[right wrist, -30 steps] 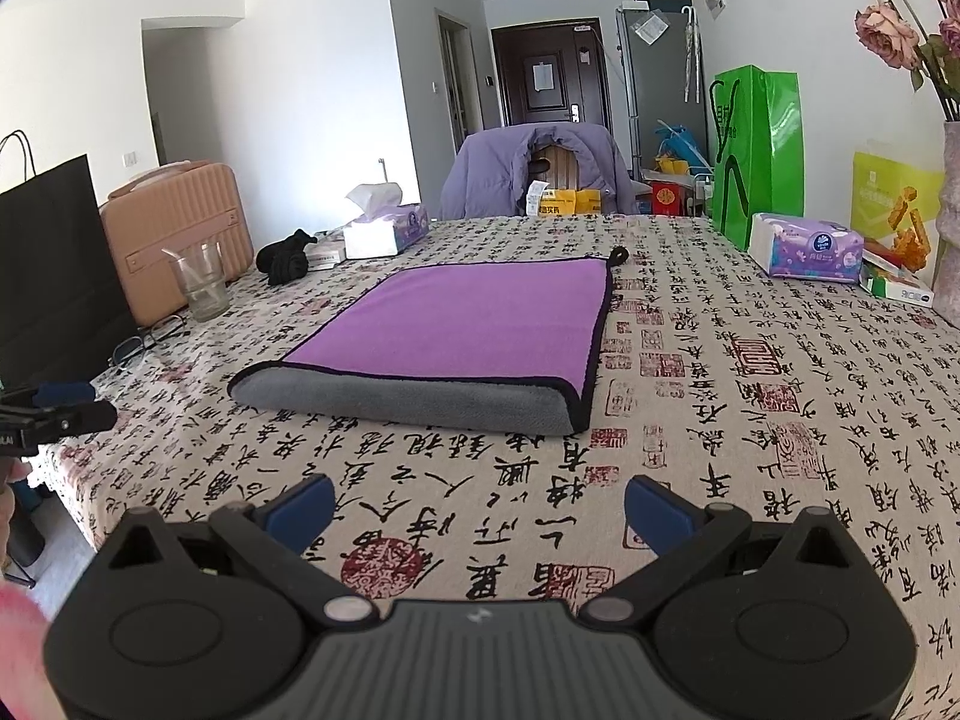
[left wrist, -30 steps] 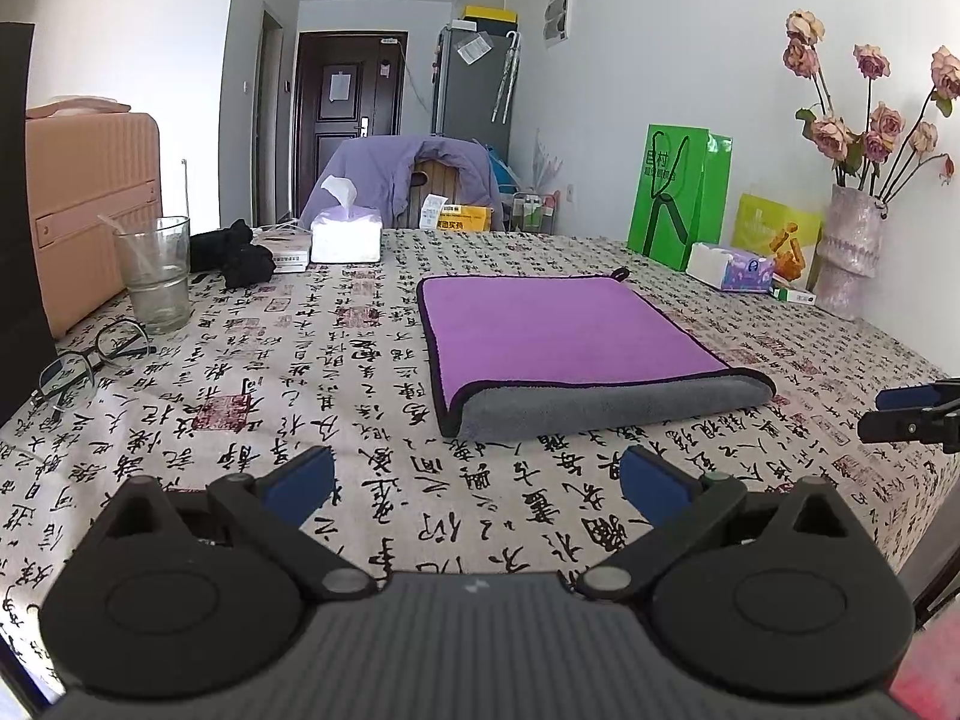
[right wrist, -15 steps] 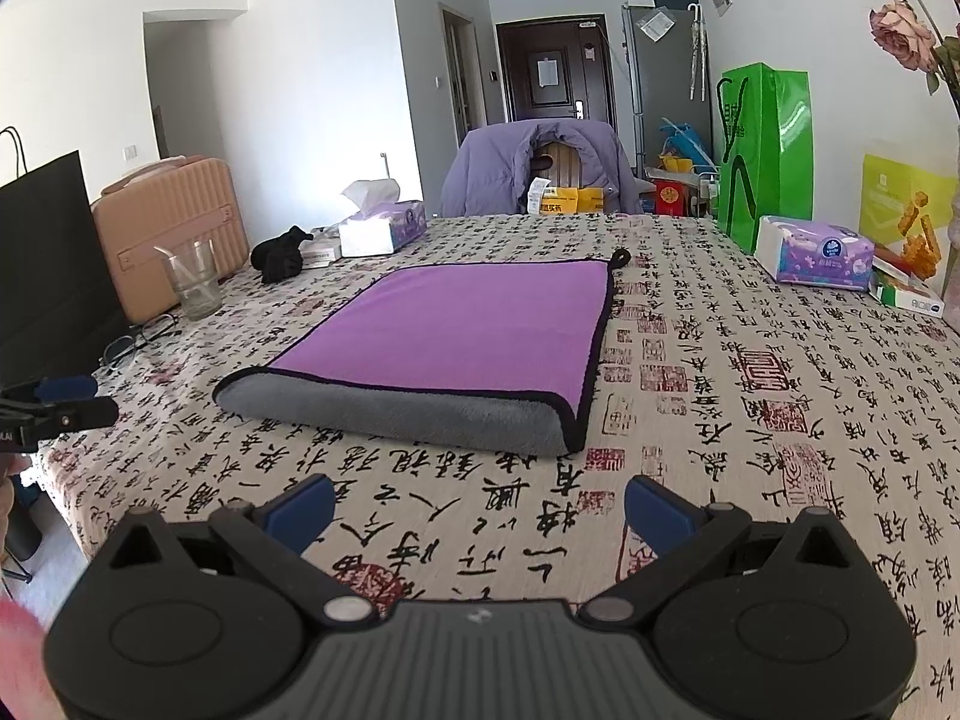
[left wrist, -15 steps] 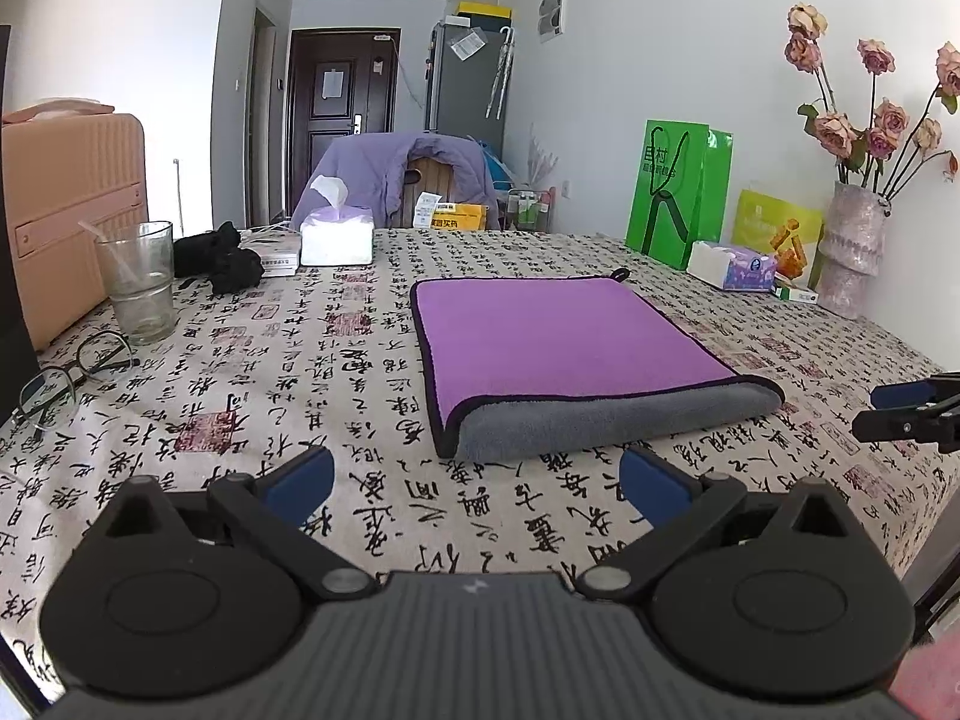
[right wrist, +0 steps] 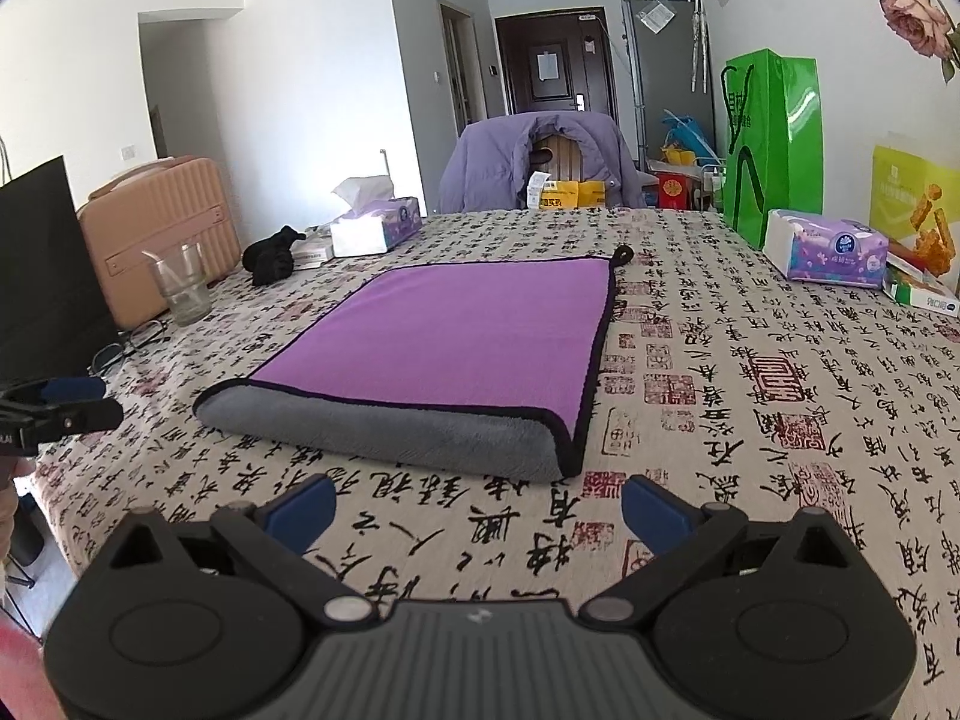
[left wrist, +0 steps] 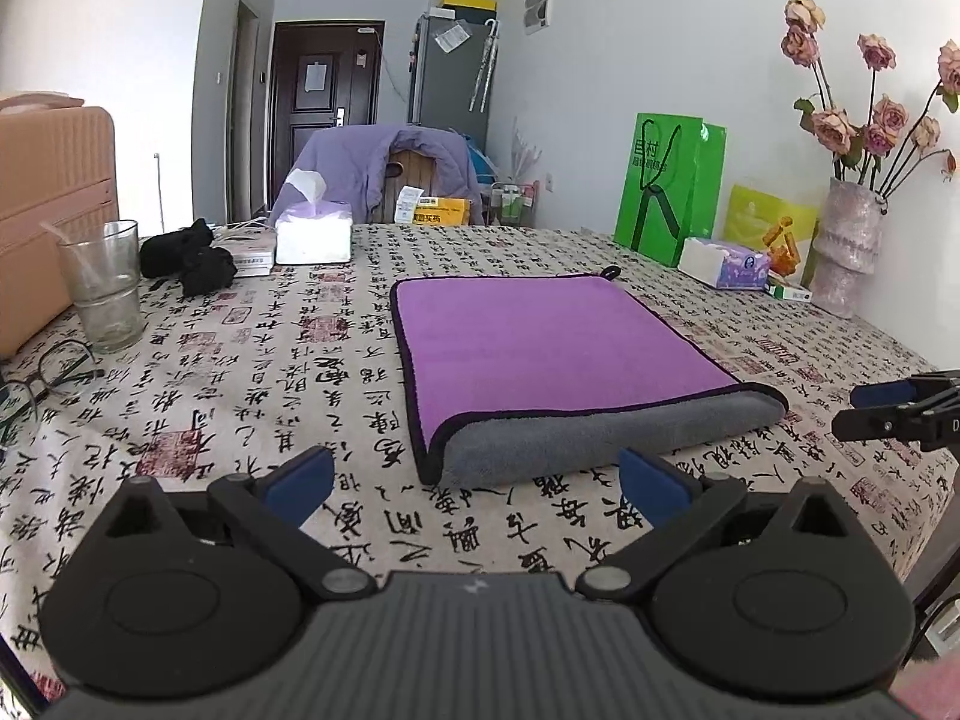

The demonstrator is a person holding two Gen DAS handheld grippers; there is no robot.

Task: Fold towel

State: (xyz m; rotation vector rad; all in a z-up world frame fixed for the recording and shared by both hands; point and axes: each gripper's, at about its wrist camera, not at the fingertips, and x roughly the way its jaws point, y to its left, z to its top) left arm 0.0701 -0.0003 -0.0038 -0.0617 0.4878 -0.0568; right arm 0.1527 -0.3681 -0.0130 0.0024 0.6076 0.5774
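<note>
A purple towel (left wrist: 540,348) with a grey underside lies folded on the table, its grey rolled fold edge nearest me; it also shows in the right wrist view (right wrist: 456,348). My left gripper (left wrist: 474,483) is open and empty, a little short of the fold's left corner. My right gripper (right wrist: 474,507) is open and empty, a little short of the fold's right corner. Each gripper's tip shows at the edge of the other view: the right gripper (left wrist: 888,405) and the left gripper (right wrist: 60,402).
A tablecloth with black calligraphy (left wrist: 240,384) covers the table. On the left stand a glass (left wrist: 105,288), glasses (left wrist: 54,369), a black cloth (left wrist: 192,255) and a tissue box (left wrist: 312,234). On the right are a green bag (left wrist: 666,186), a tissue pack (left wrist: 726,264) and a flower vase (left wrist: 846,246).
Both grippers have moved a little closer to the towel's near fold and swung slightly sideways. Both stay open; the towel has not moved.
</note>
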